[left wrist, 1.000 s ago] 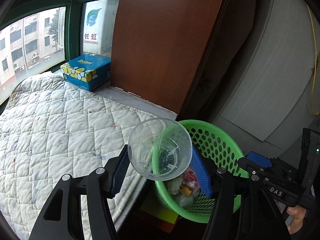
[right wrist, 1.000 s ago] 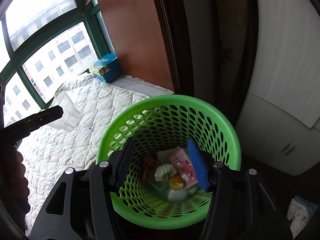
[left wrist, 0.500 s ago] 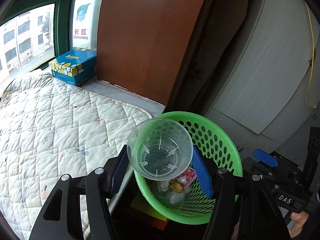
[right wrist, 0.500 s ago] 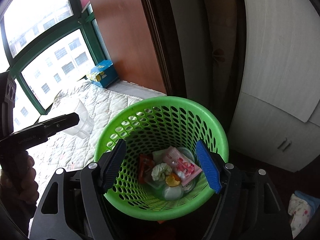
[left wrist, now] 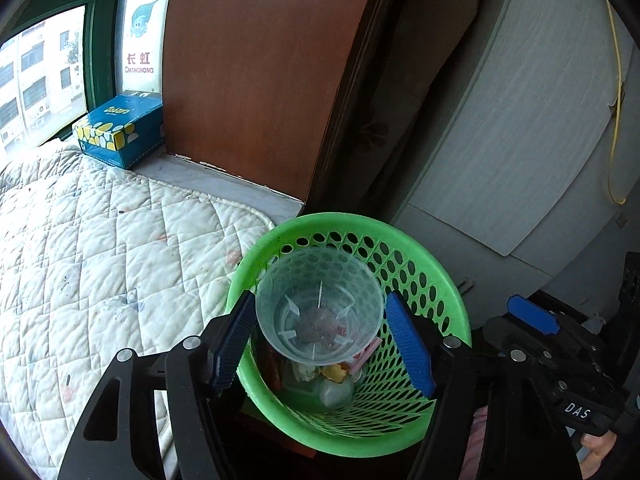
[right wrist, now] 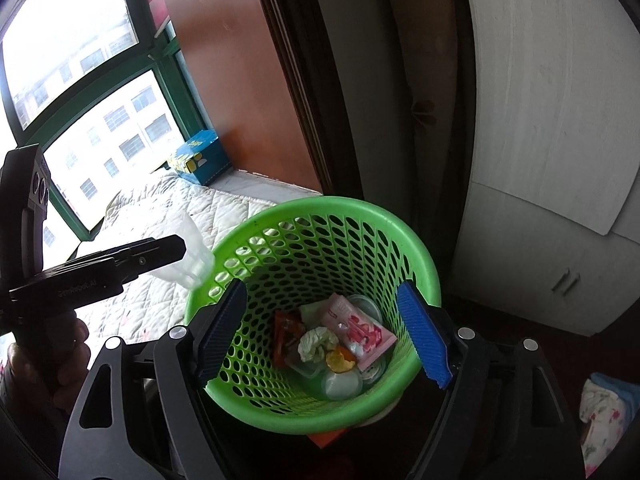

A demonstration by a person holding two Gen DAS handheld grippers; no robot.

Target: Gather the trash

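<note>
A clear plastic cup [left wrist: 320, 308] sits upright between the blue pads of my left gripper [left wrist: 320, 296], over the left part of the green perforated basket [left wrist: 360, 224]. The left jaws are opening; a thin gap shows at the right pad. In the right wrist view the cup [right wrist: 188, 256] hangs at the basket's [right wrist: 320, 204] left rim, beside the left gripper [right wrist: 120, 264]. My right gripper [right wrist: 322, 286] hovers over the basket with its jaws opening and nothing between them. Inside lie a pink packet [right wrist: 360, 328], a crumpled tissue [right wrist: 316, 344] and a red wrapper [right wrist: 286, 332].
A quilted white mattress [left wrist: 100, 260] lies left of the basket, with a blue tissue box [left wrist: 120, 132] on the sill behind it. A brown wooden panel [left wrist: 260, 60] and a white cabinet [right wrist: 540, 160] stand behind. A patterned cloth [right wrist: 604, 412] lies on the floor at right.
My left gripper carried the cup from the mattress edge to over the basket, and its pads spread slightly. The right gripper's jaws widened over the basket.
</note>
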